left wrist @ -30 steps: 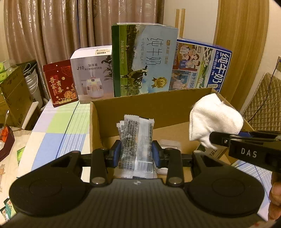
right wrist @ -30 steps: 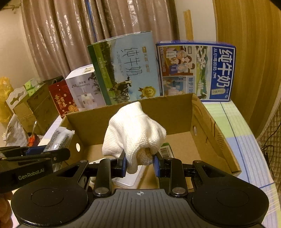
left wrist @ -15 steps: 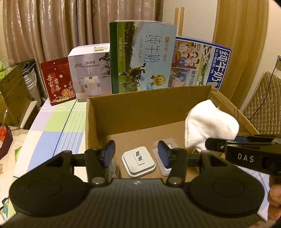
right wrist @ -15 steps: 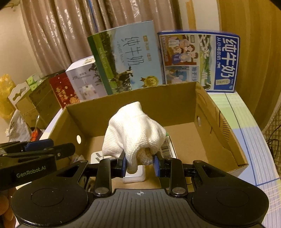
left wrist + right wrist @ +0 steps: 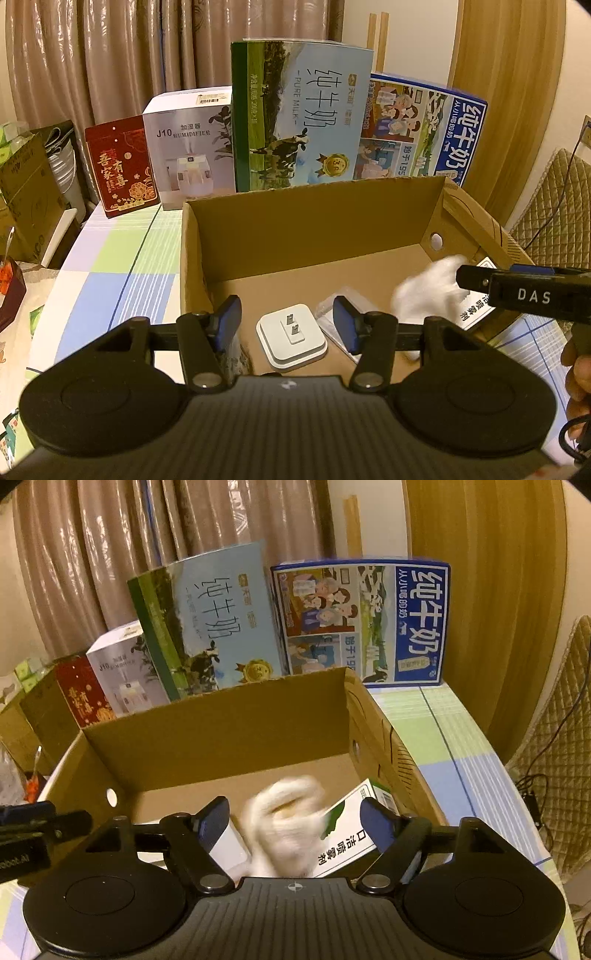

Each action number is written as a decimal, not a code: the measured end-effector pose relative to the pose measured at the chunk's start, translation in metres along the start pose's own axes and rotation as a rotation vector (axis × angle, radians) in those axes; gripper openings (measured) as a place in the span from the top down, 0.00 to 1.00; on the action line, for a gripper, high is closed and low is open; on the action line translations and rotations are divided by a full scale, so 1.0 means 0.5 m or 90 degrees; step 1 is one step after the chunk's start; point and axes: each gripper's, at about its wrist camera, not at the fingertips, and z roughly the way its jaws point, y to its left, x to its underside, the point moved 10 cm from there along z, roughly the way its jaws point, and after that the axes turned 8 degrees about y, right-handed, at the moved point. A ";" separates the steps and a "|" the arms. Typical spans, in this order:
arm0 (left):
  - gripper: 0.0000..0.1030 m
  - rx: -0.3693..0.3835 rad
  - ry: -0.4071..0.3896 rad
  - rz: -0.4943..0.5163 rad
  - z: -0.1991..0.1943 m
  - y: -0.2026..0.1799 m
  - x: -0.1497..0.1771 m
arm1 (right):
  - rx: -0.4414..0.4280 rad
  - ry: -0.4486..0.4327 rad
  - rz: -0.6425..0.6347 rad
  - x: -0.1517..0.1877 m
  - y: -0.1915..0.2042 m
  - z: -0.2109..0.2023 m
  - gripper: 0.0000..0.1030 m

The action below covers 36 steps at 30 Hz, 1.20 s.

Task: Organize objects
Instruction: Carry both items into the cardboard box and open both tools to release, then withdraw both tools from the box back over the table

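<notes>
Released since half a second ago: white cloth [image 5: 286, 825], formerly clamped in right gripper [image 5: 293, 821], now blurred and loose between its spread fingers, inside cardboard box [image 5: 310, 225]. Left to right on checked counter [image 5: 110, 280]: red gift box [image 5: 120, 166], white humidifier box [image 5: 188, 147], green-blue milk carton [image 5: 299, 122], blue milk carton [image 5: 421, 129], all behind the box. Left gripper [image 5: 287, 325] open, holding nothing, above white charger [image 5: 291, 336] on box floor; clear plastic packet [image 5: 332, 314] just right of charger. White-green spray box [image 5: 351, 834] against right wall, beside cloth.
</notes>
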 end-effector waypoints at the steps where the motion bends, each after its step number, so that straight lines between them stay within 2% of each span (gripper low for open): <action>1: 0.52 0.000 0.000 0.001 0.000 -0.002 0.000 | -0.005 0.000 0.002 -0.002 0.001 -0.001 0.27; 30: 0.45 -0.002 0.002 0.002 0.001 0.001 0.003 | -0.007 0.007 -0.017 0.006 0.013 -0.001 0.27; 33: 0.42 -0.004 0.003 0.004 0.001 0.001 0.003 | -0.006 0.007 -0.018 0.006 0.013 -0.002 0.27; 36: 0.34 -0.008 0.002 0.004 -0.003 0.004 0.003 | -0.006 0.004 -0.016 0.005 0.012 -0.004 0.27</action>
